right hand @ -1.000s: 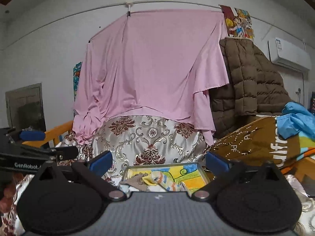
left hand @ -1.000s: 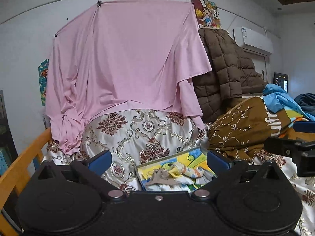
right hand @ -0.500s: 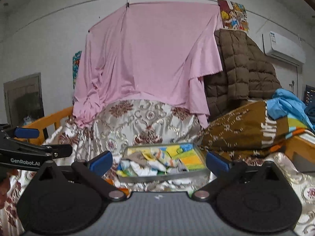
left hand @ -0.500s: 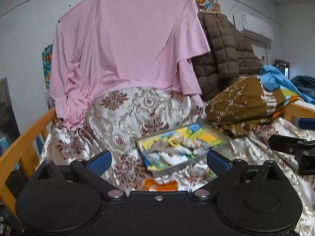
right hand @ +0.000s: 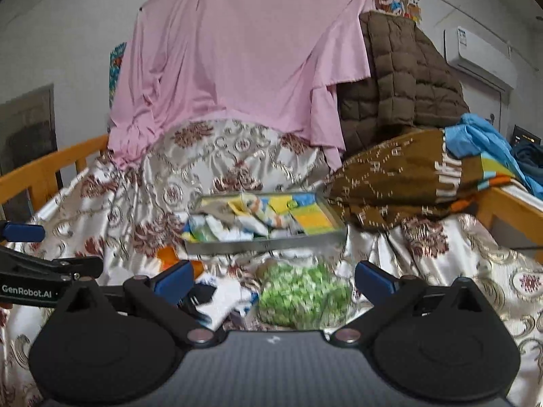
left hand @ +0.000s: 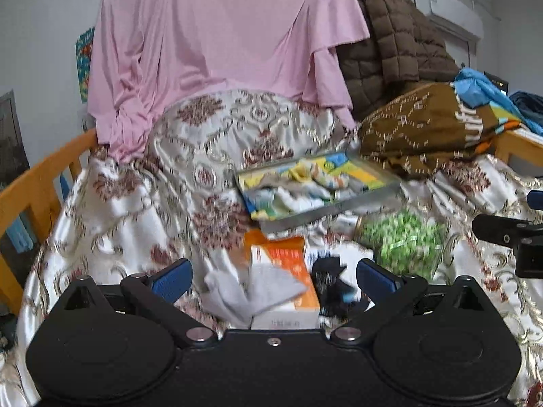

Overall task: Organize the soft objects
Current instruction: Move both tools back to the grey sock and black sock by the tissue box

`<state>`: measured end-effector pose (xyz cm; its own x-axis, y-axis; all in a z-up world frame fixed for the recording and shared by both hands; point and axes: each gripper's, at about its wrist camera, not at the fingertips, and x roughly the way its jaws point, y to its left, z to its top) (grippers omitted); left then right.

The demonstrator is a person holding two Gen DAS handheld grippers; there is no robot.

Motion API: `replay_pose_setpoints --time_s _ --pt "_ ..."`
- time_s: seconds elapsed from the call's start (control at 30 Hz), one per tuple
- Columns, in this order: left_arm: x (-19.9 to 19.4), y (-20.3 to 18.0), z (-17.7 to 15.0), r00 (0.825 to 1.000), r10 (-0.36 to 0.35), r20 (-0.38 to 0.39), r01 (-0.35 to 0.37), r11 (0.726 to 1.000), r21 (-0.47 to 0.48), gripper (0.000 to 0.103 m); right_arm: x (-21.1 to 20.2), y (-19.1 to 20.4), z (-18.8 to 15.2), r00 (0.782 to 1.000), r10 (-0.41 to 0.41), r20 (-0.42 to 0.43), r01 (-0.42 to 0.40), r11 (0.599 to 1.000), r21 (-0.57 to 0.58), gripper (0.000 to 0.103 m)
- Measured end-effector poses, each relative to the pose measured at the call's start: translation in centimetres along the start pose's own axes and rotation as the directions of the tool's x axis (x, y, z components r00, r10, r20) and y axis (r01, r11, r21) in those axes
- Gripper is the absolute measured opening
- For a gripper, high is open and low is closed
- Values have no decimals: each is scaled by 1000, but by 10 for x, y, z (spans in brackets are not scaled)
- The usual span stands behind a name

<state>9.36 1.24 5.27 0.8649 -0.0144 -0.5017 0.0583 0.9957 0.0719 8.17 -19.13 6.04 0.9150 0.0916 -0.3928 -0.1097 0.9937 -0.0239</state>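
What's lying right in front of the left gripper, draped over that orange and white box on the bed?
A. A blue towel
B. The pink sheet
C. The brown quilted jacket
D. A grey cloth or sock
D. In the left wrist view a crumpled grey cloth lies over the orange and white box, just ahead of the open left gripper; the brown jacket and pink sheet hang far behind.
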Motion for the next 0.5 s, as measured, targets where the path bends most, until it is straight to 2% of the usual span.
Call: replay_pose_setpoints --time_s 0.5 --pt "26 -2 -36 993 20 -118 -16 999 38 102 27 -3 -41 992 -11 -127 16 999 45 103"
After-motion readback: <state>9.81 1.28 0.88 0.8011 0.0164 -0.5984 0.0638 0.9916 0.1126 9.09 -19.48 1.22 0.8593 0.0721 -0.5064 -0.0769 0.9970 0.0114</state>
